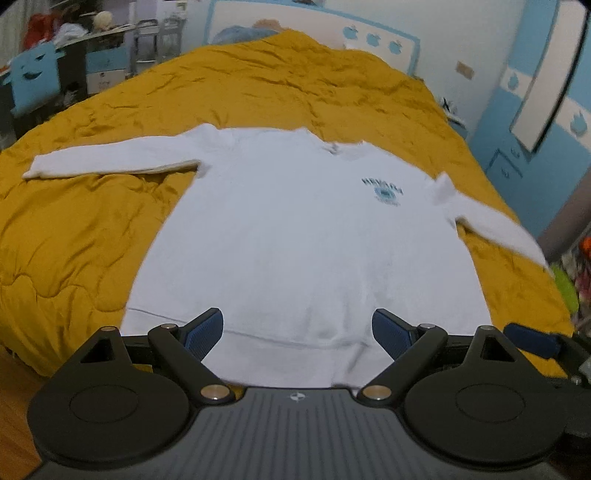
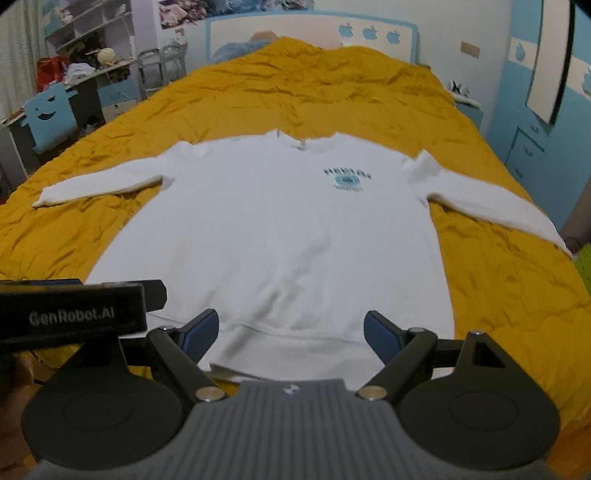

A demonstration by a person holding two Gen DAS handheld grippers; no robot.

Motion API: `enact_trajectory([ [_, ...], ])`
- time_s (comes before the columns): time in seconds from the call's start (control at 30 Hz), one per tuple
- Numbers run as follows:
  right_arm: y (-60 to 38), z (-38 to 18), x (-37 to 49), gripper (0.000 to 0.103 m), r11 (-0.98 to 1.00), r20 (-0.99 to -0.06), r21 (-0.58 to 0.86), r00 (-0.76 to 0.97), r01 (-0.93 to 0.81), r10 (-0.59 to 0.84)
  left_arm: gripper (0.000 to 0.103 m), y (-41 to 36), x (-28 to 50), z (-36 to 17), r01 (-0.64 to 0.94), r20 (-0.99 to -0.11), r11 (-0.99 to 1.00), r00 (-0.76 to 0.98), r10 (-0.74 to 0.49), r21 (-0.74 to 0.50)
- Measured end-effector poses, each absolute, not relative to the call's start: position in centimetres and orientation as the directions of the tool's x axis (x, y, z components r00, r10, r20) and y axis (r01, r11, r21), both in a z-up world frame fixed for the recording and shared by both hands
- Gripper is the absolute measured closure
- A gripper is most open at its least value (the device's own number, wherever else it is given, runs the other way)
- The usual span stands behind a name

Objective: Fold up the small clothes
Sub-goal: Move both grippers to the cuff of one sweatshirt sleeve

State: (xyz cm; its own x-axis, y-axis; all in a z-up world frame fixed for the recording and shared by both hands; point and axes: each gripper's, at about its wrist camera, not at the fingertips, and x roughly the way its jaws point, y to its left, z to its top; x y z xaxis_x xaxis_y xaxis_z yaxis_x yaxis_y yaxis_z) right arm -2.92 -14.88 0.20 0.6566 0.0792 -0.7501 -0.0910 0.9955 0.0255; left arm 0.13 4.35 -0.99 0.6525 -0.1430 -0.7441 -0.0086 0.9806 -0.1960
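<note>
One white sweatshirt (image 2: pixel 273 236), front up, spread flat on mustard quilt (image 2: pixel 332 96); both sleeves out sideways, hem toward me, blue chest print (image 2: pixel 346 180) showing. No fold made yet, I judge. My left gripper (image 1: pixel 297 330) above hem, jaws wide apart, holding nothing. My right gripper (image 2: pixel 290 331) same: spread, empty, just beside left one. Both poised near hem, likely for first grasp. Beyond: blue-and-white headboard (image 2: pixel 310 29), cluttered shelves (image 2: pixel 85 44).
</note>
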Motion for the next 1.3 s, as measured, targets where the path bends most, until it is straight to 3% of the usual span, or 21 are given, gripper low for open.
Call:
enact_trajectory([
  [0.4, -7.1, 0.8, 0.0, 0.021, 0.948, -0.685, -0.085, 0.709, -0.306, 0.167, 0.000, 16.0, 3.3, -1.3, -0.256, -0.698, 0.883, 0.708, -0.105, -0.393],
  [0.67, 2.1, 0.2, 2.4, 0.021, 0.862, -0.568, -0.202, 0.772, -0.465, 0.284, 0.000, 28.4, 5.6, -3.8, -0.469, -0.702, 0.737, 0.712, -0.010, -0.486],
  [0.83, 8.0, -1.1, 3.0, 0.021, 0.790, -0.514, -0.331, 0.801, -0.517, 0.308, 0.000, 35.4, 7.3, -6.0, -0.491, -0.666, 0.630, 0.744, -0.056, -0.601],
  [1.0, 13.3, -3.5, 3.6, 0.022, 0.688, -0.441, -0.501, 0.838, -0.526, 0.320, 0.000, 41.6, 9.6, -8.5, -0.503, -0.604, 0.534, 0.797, -0.019, -0.680],
  [1.3, 17.7, -6.5, 4.6, 0.024, 0.637, -0.395, -0.591, 0.866, -0.495, 0.306, 0.001, 49.6, 14.6, -14.9, -0.469, -0.512, 0.289, 0.854, -0.092, -0.834],
])
